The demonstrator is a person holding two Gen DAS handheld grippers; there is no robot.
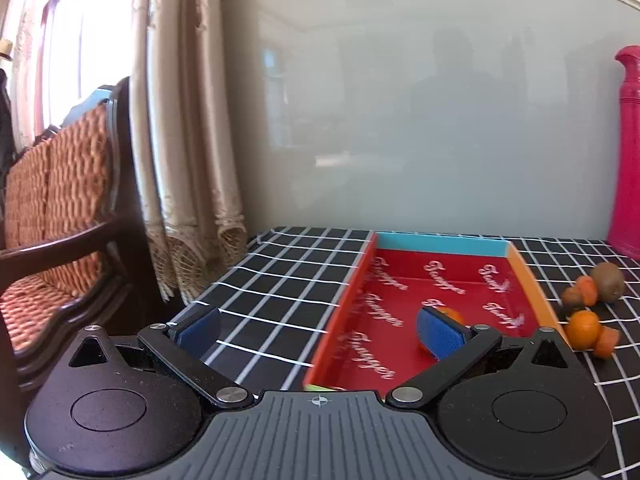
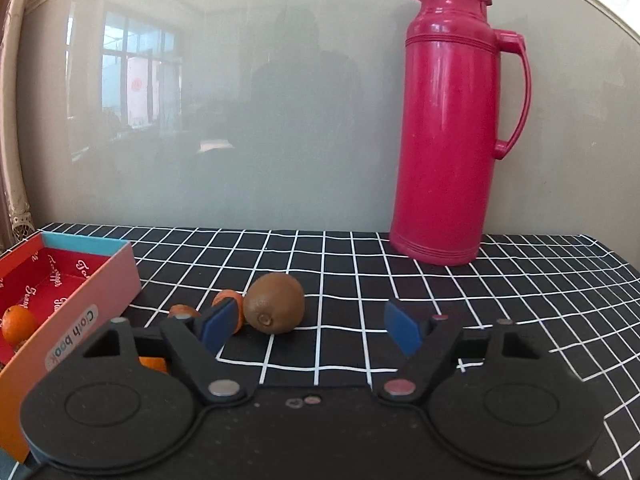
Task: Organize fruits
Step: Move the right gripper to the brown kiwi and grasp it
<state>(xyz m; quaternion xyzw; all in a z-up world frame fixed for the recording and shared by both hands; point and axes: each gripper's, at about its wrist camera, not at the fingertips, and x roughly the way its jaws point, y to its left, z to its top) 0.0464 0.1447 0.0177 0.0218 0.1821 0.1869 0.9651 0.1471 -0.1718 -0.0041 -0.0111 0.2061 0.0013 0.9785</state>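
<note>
Both jaws spread wide, empty: the left hand-held gripper (image 1: 318, 330) over the shallow red cardboard box (image 1: 424, 280), the right hand-held gripper (image 2: 310, 330) near the fuzzy brown kiwi (image 2: 274, 303).

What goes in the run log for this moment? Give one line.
left gripper: open, empty, over box | right gripper: open, empty, facing kiwi | one orange boxed | other fruit on cloth

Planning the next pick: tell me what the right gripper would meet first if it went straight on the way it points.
Probably the checked tablecloth: the open right gripper points slightly down at bare cloth. The kiwi lies just left of that line and might graze the left finger; depth is unclear.
</note>
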